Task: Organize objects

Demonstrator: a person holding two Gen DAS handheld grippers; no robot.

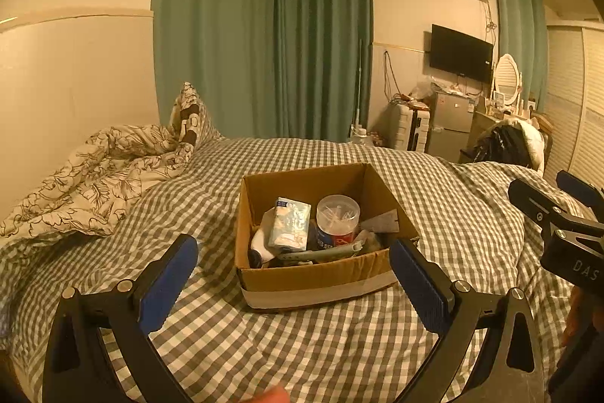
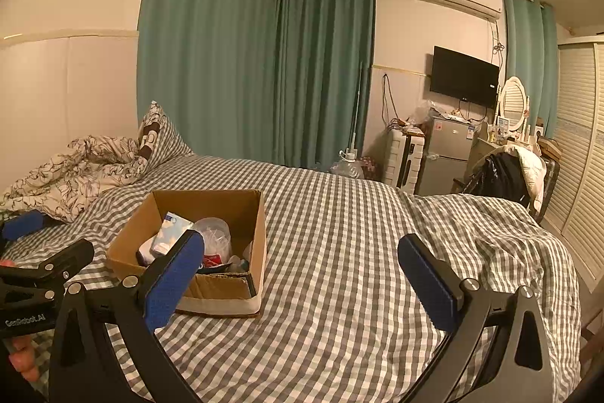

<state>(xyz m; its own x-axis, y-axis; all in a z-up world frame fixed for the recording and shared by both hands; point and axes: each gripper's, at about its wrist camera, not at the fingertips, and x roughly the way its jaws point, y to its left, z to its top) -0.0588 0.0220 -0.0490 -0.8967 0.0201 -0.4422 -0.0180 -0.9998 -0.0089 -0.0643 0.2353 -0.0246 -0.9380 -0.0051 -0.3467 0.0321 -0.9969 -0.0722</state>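
An open cardboard box (image 1: 317, 280) sits on the checked bed; it also shows in the right wrist view (image 2: 211, 289). Inside are a pale tissue pack (image 1: 290, 228), a clear round tub of cotton swabs (image 1: 337, 216), a white sock (image 1: 260, 244) and other small items. My left gripper (image 1: 293, 246) is open and empty, its blue pads either side of the box's near wall. My right gripper (image 2: 300, 244) is open and empty, over the bed to the right of the box. The right gripper also shows in the left wrist view (image 1: 558, 203).
A rumpled floral quilt (image 1: 94, 176) and pillow lie at the bed's far left. Green curtains (image 1: 264, 36) hang behind. A small fridge (image 2: 447, 153), wall TV (image 2: 464, 76), vanity mirror and a chair with clothes (image 2: 506, 172) stand at the right, beside louvred wardrobe doors.
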